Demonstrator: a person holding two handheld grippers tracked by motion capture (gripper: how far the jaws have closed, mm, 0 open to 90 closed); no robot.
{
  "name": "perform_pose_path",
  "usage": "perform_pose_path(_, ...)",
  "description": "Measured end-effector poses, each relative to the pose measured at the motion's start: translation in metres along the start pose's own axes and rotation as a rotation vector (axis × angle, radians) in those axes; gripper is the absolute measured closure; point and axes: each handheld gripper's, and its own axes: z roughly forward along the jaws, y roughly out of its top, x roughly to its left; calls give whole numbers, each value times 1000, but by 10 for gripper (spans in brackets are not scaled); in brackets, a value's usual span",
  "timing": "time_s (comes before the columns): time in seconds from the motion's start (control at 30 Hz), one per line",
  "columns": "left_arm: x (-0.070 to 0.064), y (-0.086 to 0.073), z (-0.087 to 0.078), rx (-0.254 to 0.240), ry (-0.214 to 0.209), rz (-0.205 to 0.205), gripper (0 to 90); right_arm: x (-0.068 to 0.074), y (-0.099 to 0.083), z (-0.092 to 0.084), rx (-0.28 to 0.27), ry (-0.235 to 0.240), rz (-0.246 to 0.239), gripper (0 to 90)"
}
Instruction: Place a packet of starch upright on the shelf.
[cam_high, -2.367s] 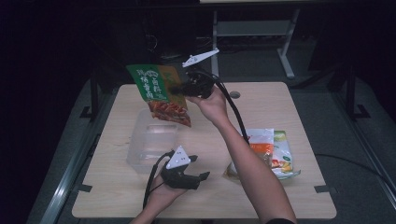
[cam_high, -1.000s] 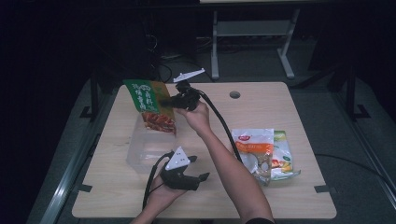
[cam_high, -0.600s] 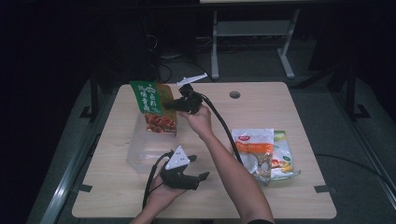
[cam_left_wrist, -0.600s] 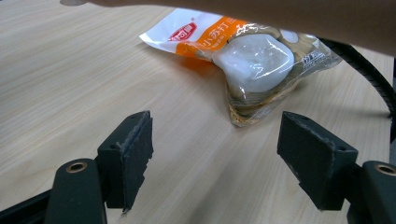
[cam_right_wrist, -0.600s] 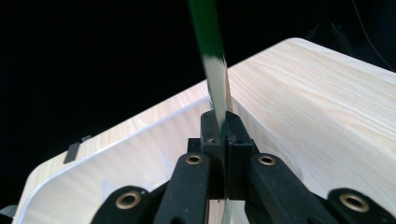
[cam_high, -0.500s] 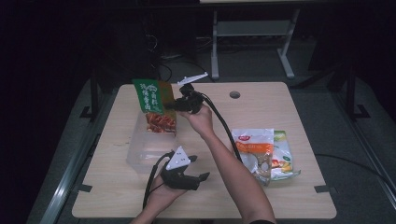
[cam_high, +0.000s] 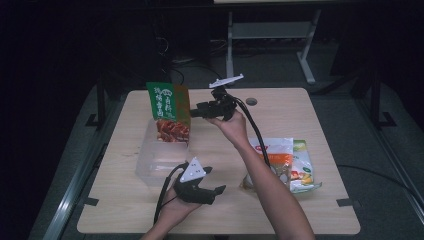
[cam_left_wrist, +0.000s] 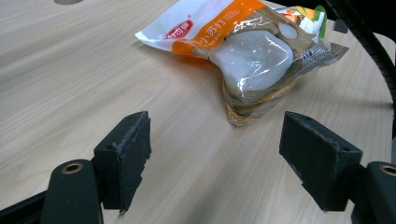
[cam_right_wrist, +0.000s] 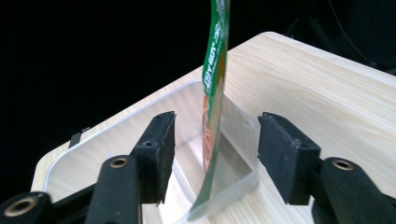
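Green snack pouch (cam_high: 168, 111) stands on edge in the clear tub (cam_high: 150, 170), its far end. Right tool (cam_high: 196, 111) just beside the tub; jaws have just been opening, pouch (cam_right_wrist: 212, 93) between them but pads off it: released. Looks light, thin, floppy, slick film; prob best pinched at top seam. Left tool (cam_high: 212, 192) near tub, open, holding nothing.

Green snack pouch (cam_high: 169, 111), Chinese lettering on top, red-orange food photo on its lower half. It stands upright, bottom edge inside the clear plastic bin (cam_high: 161, 161), at the bin's far end. In the right gripper view the pouch (cam_right_wrist: 212, 107) is edge-on, thin, slightly bowed, its lower end against the bin (cam_right_wrist: 116, 149) wall. The bin is empty-looking, rectangular, transparent, sitting on the desk (cam_high: 310, 110) near its left edge, about midway along.
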Motion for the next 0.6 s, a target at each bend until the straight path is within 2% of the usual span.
perform_pose_path(0.07, -1, 0, 0, -3, 0, -9, 243, 0, -2, -8, 7, -19, -4, 438)
perform_pose_path(0.3, 1, 1, 0, 4, -3, 2, 241, -3, -10, -31, 14, -38, 0, 409)
perform_pose_path(0.6, 0, 1, 1, -1, -4, -9, 242, -5, -21, -61, 36, -74, -3, 375)
